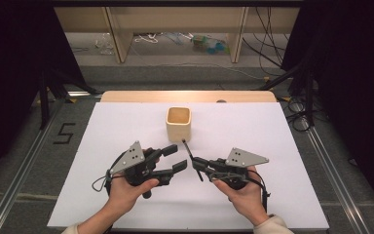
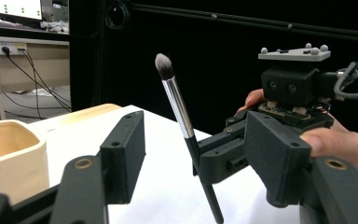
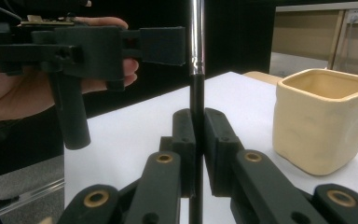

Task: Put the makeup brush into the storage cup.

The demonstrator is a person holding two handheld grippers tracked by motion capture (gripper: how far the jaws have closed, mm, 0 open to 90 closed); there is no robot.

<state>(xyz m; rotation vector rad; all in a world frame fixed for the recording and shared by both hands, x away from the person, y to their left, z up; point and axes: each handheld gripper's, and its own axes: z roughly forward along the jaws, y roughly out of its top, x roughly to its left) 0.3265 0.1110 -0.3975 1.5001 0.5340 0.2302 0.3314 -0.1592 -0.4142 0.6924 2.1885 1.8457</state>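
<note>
Right gripper [image 1: 197, 165] clamped on a makeup brush [image 1: 191, 157], held upright mid-tabletop | left gripper [image 1: 176, 159] jaws apart, brush not between them | cream square cup [image 1: 178, 124] nearer the far edge of the white tabletop [image 1: 272, 146]

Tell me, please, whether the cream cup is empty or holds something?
Empty: the cream cup shows a bare inside from above. The brush is outside it, clamped by the right gripper.
</note>
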